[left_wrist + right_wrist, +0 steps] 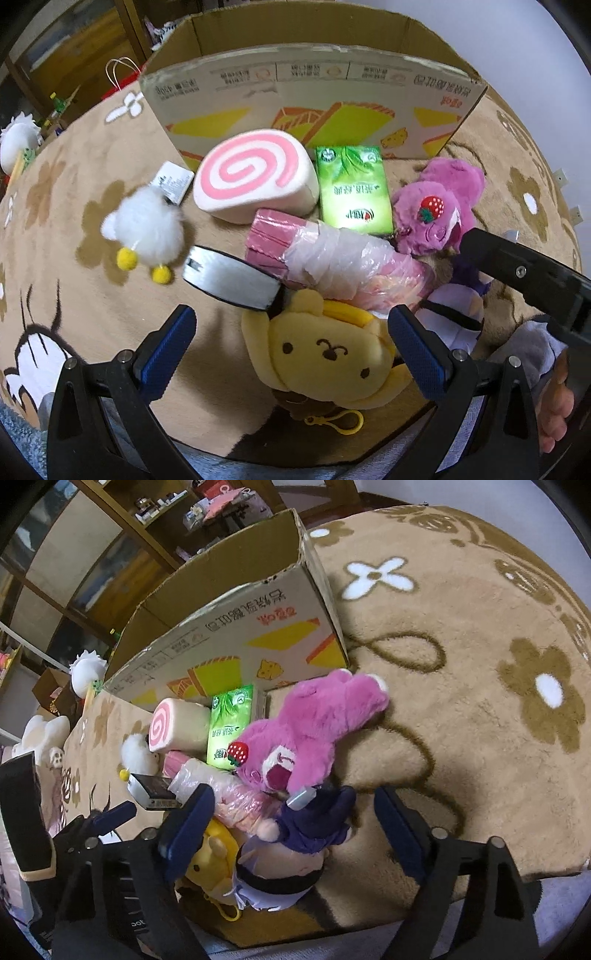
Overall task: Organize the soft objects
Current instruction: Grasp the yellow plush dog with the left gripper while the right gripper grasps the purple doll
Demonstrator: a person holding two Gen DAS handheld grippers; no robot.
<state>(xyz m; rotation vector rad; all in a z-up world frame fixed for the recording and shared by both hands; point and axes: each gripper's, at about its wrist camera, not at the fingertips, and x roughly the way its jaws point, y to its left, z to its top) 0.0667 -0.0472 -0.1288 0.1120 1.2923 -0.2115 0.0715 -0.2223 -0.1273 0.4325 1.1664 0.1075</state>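
A pile of soft things lies on the tan rug in front of a cardboard box (314, 107) (236, 642). My left gripper (295, 354) is open, its fingers either side of a yellow dog plush (328, 354) (210, 860). My right gripper (295, 834) is open around a purple-hatted doll (295, 842) (454, 317). Behind lie a purple bear plush with a strawberry (439, 206) (310, 731), a pink swirl roll cushion (255, 181) (177, 727), a white fluffy duck (144, 229) (138, 755), a pink plastic-wrapped bundle (332, 258) (229, 797) and a green tissue pack (354, 192) (229, 727).
A small black-and-silver box (232, 280) (155, 786) lies left of the bundle. The rug (461, 664) has flower patterns and stretches wide to the right. White plush toys (44, 738) and wooden shelving (92, 554) stand at the far left. The box is open at the top.
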